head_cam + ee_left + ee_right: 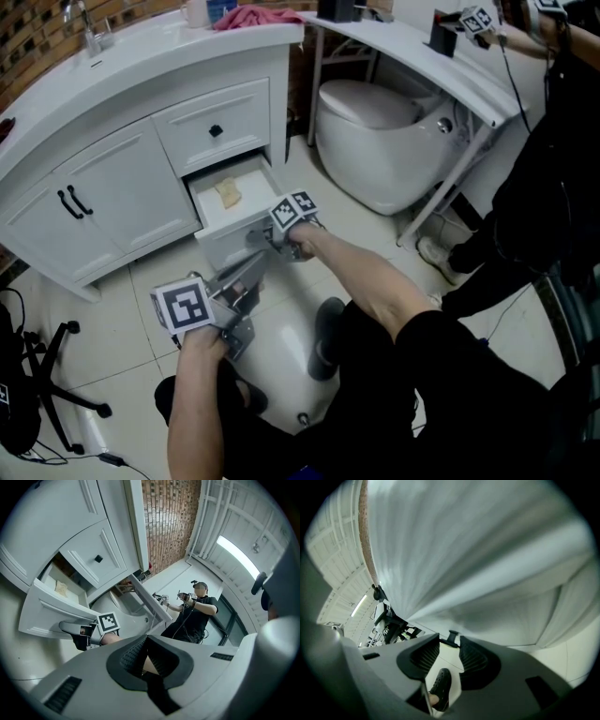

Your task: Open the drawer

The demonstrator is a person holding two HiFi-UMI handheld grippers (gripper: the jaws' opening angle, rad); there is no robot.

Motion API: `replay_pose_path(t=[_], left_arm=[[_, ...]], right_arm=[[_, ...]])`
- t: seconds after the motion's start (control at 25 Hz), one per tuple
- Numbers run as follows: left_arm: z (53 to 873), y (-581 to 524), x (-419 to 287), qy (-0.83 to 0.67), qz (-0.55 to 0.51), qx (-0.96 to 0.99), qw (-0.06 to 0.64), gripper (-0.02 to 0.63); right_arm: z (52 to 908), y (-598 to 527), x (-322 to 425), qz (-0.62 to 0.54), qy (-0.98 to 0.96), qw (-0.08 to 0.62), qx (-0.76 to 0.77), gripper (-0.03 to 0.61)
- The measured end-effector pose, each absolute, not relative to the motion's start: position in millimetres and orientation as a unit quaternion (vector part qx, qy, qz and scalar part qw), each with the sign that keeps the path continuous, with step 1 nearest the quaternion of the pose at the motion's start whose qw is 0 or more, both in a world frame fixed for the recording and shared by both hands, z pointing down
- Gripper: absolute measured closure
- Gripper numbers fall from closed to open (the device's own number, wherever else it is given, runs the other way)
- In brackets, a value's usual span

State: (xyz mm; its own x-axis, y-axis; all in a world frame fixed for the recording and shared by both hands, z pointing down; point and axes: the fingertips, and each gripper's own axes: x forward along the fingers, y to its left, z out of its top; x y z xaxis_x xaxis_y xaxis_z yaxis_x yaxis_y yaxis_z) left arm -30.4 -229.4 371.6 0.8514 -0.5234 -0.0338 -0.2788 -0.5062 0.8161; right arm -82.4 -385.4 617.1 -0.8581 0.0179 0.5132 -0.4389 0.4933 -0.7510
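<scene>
The lower drawer (204, 204) of the white vanity stands pulled out, with a tan object (228, 193) lying inside. My right gripper (269, 240) is at the drawer front (49, 613), and its jaws are closed on the small black drawer knob (451, 638), which sits between the fingertips (450, 641). The left gripper view also shows the right gripper (78, 631) against the drawer front. My left gripper (253, 267) hangs just below and to the left of the drawer. It is shut (146, 637) with nothing in it.
Above the open drawer is a shut drawer with a black knob (216, 131); cabinet doors (94, 202) are to its left. A white toilet (380, 136) stands close on the right. A person in black (548, 159) stands by a white table at far right. A black chair base (61, 394) is at lower left.
</scene>
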Motion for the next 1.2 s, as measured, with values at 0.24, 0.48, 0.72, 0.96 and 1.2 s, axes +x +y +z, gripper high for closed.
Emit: replay_pose_path(t=[0.24, 0.48, 0.72, 0.96, 1.2], left_arm=[[372.0, -221.2, -23.2, -0.230, -0.136, 0.858, 0.438, 0.624], [373.5, -221.5, -33.0, -0.247, -0.134, 0.858, 0.430, 0.624], [373.2, -218.4, -36.1, -0.250, -0.133, 0.860, 0.425, 0.624], [365.6, -214.2, -32.5, -0.251, -0.137, 0.862, 0.419, 0.624], [366.7, -203.3, -36.4, -0.266, -0.142, 0.859, 0.414, 0.624]], right_arm=[[618.2, -388.7, -81.3, 0.482, -0.832, 0.229, 0.151, 0.426], [619.3, -394.0, -75.2, 0.487, -0.823, 0.233, 0.179, 0.414], [604.0, -387.9, -55.6, 0.517, -0.812, 0.213, 0.169, 0.413], [561.7, -358.5, -59.5, 0.516, -0.828, 0.184, 0.117, 0.414], [503.6, -313.3, -66.3, 0.502, -0.853, 0.138, 0.047, 0.419]])
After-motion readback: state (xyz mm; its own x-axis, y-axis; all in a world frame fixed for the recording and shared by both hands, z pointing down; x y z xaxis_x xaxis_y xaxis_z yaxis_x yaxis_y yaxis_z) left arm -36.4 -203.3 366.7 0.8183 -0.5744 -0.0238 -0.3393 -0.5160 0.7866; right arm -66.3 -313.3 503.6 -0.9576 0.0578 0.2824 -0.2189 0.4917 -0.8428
